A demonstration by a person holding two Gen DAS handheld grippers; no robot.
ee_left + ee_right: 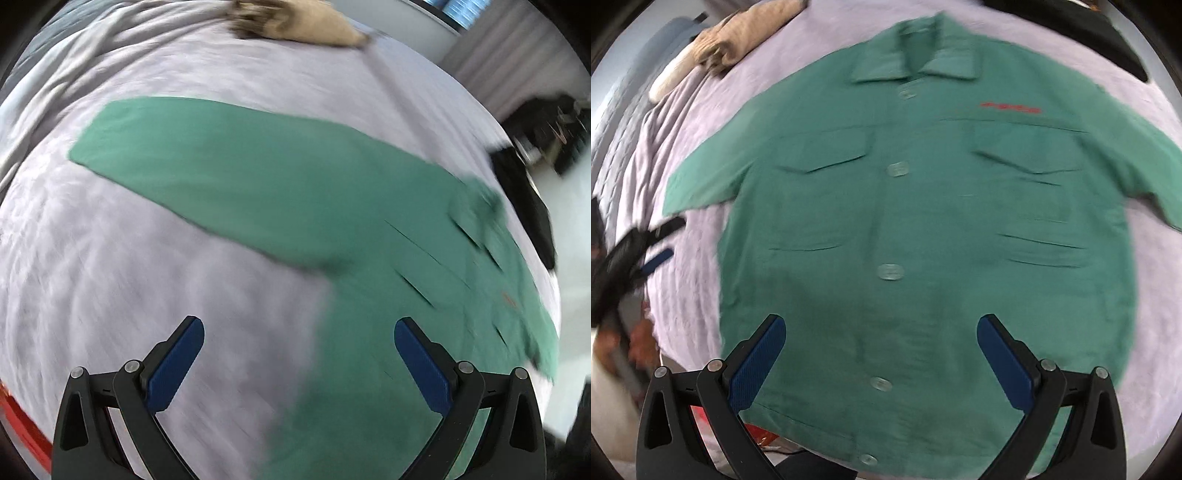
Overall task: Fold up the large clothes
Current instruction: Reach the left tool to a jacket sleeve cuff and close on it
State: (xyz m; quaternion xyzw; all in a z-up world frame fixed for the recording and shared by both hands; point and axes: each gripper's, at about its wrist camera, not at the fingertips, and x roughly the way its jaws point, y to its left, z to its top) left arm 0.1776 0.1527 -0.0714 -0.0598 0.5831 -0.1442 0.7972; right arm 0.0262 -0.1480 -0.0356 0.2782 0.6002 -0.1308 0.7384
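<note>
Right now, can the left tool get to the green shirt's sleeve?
Probably yes. The left tool is open and holds nothing, and the green shirt's sleeve lies flat on the lilac bedsheet just ahead of it. Nothing sits on the sleeve or between it and the tool.

Bed with wrinkled lilac sheet (701, 280); tan bundle (738, 33) at far edge; pale wall (413, 29) beyond.
</note>
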